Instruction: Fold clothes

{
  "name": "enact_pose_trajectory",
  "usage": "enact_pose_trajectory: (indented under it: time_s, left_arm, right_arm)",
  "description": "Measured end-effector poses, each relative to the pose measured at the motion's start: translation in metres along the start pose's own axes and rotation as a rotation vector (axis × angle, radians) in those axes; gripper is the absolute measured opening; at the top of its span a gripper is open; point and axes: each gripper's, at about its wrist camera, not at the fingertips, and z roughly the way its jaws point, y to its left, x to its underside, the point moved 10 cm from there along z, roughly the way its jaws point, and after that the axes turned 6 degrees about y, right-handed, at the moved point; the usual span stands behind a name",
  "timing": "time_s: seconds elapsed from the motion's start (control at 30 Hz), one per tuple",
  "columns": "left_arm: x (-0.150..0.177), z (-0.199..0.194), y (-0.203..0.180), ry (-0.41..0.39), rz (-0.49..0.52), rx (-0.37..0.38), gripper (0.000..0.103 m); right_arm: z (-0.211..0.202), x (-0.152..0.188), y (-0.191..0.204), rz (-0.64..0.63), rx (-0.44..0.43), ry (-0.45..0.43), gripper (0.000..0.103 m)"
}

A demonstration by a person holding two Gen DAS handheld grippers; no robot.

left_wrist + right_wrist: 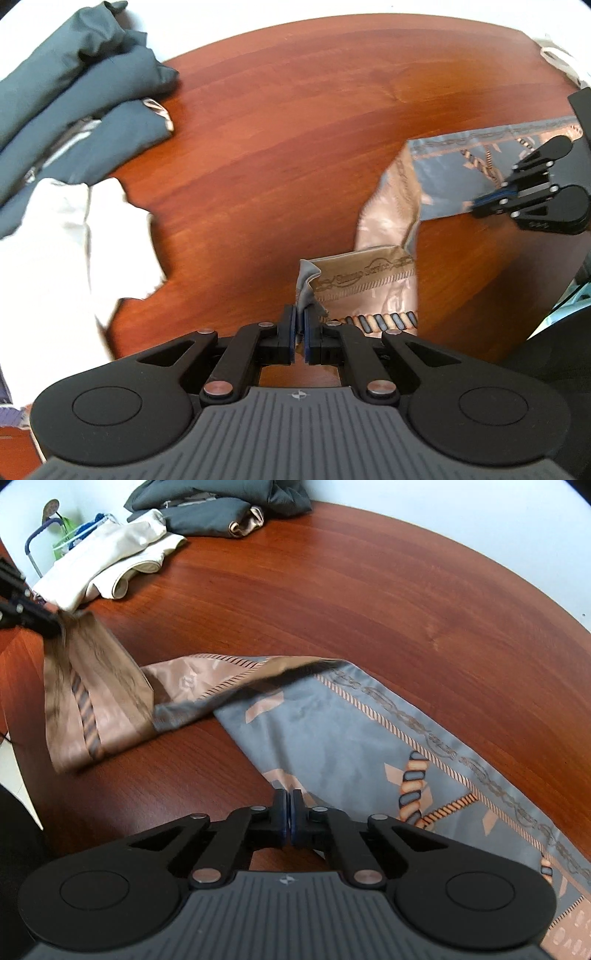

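Closest to the left wrist camera, the left gripper [300, 325] has its fingers pinched together on a grey corner of the patterned scarf [373, 280], which bunches up between the pads and rises off the wooden table [258, 147]. From that corner the cloth runs away to the right, tan underside showing, to a grey panel where the right gripper [476, 205] sits at its edge, looking drawn together. A white garment [66, 236] and a dark grey garment [74, 88] lie heaped at the left, well apart from the scarf. Seen from the right wrist, the right gripper [289, 810] has its pads pressed tight with the scarf's near edge [332, 738] at their tips, so it appears clamped on the cloth, though the pinch itself is mostly hidden. Most of the scarf lies flat on the table, while its far end is lifted and blurred under the left gripper [55, 624]. I judge a fold is in hand, with one end being carried over the rest. Next, the lifted end wants bringing across level and matching edge to edge before either grip lets go; the slippery cloth may slide or skew.
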Motion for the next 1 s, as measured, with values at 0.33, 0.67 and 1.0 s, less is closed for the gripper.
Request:
enact_pose_trajectory:
  time_s: [0.33,0.67,1.0]
  left_arm:
    - [-0.023,-0.030,0.049,-0.068,0.031,-0.103,0.005]
    - [-0.025,-0.063,0.079,-0.107,0.100,-0.146,0.005]
    - [0.004,-0.091,0.131,-0.111,0.139,-0.215,0.005]
  right_arm:
    - [-0.023,0.022,-0.002,-0.036,0.001,0.041,0.005]
    - [-0.027,0.015,-0.002,-0.042,0.017,0.026,0.015]
    - [-0.031,0.000,-0.002,-0.044,0.037,0.016,0.020]
